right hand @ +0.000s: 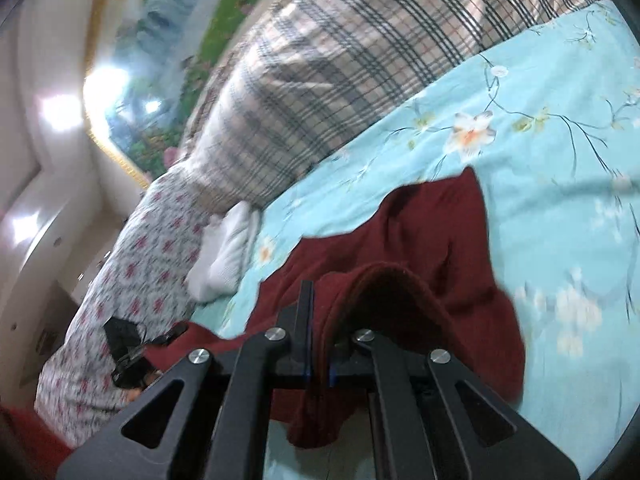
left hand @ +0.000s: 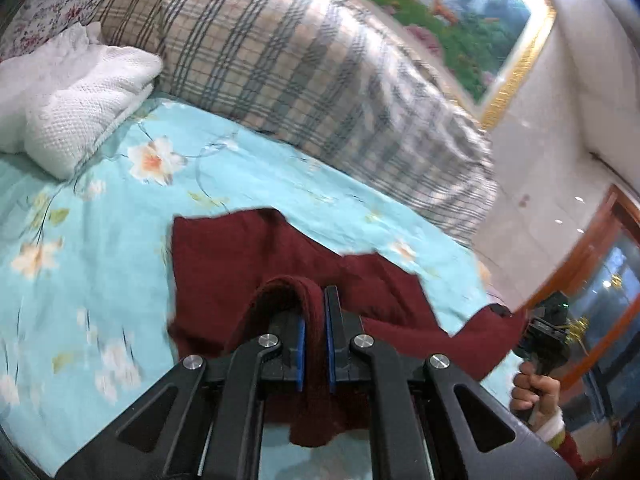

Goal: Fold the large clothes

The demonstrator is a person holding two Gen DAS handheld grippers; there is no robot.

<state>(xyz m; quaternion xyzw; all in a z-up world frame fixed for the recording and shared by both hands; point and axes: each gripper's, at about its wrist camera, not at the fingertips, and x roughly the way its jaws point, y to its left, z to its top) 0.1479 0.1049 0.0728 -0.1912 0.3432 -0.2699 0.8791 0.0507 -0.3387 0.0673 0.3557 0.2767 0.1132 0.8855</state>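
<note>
Left wrist view: my left gripper [left hand: 315, 328] is pinching a rolled edge of the maroon knit garment [left hand: 256, 264], jaws nearly closed on the cloth; the rest is trailing over the floral bedsheet [left hand: 100, 216]. My right hand [left hand: 534, 390] is carrying the other tool at the far edge.

Right wrist view: my right gripper [right hand: 318, 340] is clamping a second edge of the maroon knit garment [right hand: 432, 236]. To fold well, I am judging both edges should travel level and taut, landing square on the sheet.
</note>
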